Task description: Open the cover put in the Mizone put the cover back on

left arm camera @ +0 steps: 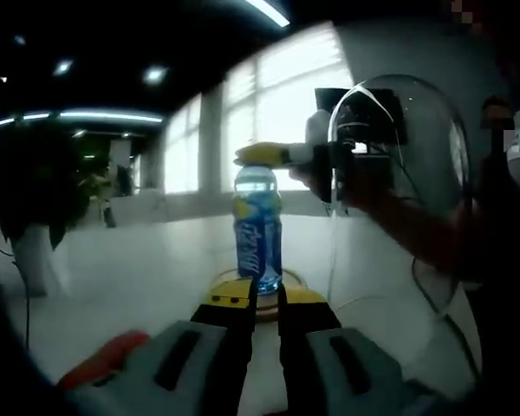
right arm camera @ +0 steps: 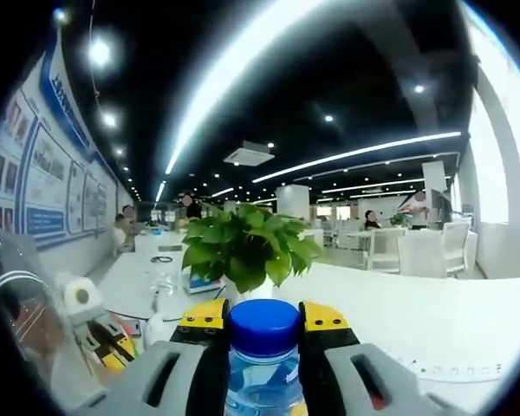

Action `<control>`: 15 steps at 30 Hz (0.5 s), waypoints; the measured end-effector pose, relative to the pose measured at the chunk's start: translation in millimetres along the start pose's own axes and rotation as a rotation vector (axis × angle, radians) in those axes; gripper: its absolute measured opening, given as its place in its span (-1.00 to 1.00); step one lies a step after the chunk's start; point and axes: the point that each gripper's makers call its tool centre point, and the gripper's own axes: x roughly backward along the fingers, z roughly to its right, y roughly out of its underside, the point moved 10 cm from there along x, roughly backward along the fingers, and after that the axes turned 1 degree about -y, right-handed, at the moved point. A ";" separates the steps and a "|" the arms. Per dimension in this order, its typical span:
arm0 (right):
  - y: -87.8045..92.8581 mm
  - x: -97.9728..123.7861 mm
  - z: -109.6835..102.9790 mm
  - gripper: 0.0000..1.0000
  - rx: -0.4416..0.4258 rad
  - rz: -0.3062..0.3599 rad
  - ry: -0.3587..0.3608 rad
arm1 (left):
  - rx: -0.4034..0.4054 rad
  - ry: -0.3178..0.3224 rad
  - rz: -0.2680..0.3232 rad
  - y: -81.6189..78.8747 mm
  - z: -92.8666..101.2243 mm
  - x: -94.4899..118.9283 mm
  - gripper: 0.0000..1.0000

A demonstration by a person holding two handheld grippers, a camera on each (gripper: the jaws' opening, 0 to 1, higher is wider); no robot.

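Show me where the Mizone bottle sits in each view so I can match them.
Left gripper view: the Mizone bottle stands upright at centre, just beyond the left gripper, its top gripped by the right gripper coming in from the right.
Right gripper view: its blue cap and neck rise at bottom centre between the jaws of the right gripper.
Shared landmark: the potted plant on the white table.

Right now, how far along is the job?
Done: the glass cover is off the base. In hand: the right gripper holds the Mizone bottle by its neck at the base. Left: release it, put the cover back.
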 end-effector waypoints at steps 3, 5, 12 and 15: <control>0.4 0.4 -0.5 -0.53 0.004 0.004 0.000 | 0.000 0.000 0.002 -0.3 0.1 0.2 -0.99; 0.5 0.5 0.1 -0.53 0.004 0.007 0.000 | 0.002 -0.003 0.006 -0.8 -0.2 0.4 -0.99; 1.5 1.7 0.0 -0.53 0.015 0.018 -0.012 | 0.116 -0.029 0.103 -10.1 -6.3 3.8 -1.00; 1.6 2.2 1.9 -0.53 0.011 0.021 -0.022 | 0.122 -0.032 0.099 -10.1 -7.3 3.9 -1.00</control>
